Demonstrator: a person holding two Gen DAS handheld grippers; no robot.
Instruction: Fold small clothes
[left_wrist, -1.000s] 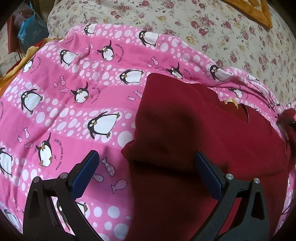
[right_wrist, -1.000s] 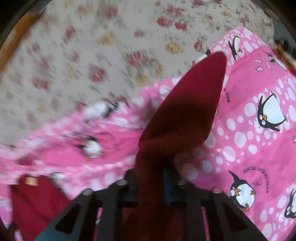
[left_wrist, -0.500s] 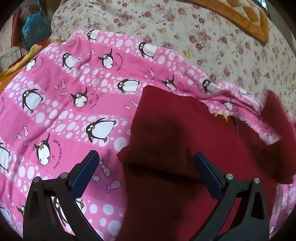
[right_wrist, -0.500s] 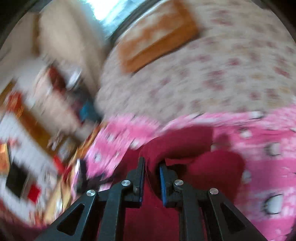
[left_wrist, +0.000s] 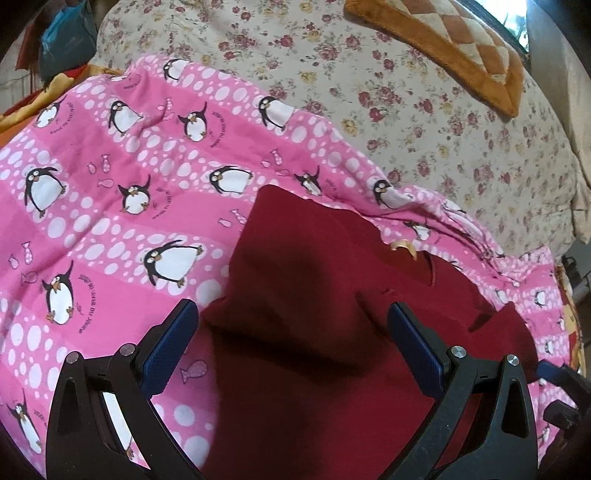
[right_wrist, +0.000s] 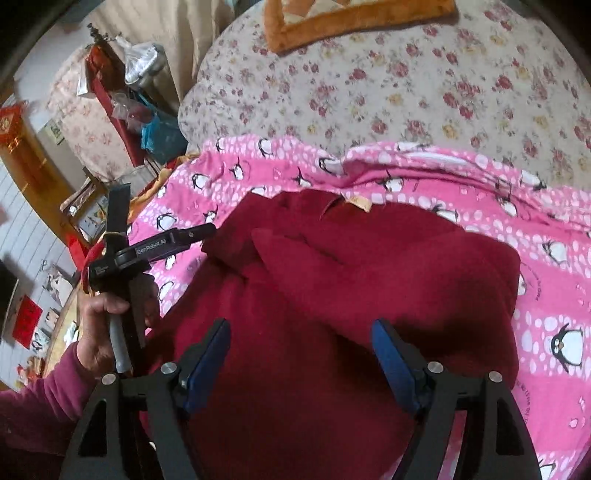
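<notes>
Lying partly folded on a pink penguin blanket (left_wrist: 110, 229), the red garment (left_wrist: 314, 314) has a tan label (left_wrist: 404, 246) at its collar and one sleeve laid over its body. Both grippers hover above it, holding nothing: the left gripper (left_wrist: 291, 347) has its fingers spread wide, and so does the right gripper (right_wrist: 301, 363). A floral bedspread (right_wrist: 406, 85) lies beyond the blanket, with an orange cushion (left_wrist: 450, 48) on it.

Matt fleecy red garment (left_wrist: 317, 332) on printed cotton blanket (left_wrist: 110, 192)
</notes>
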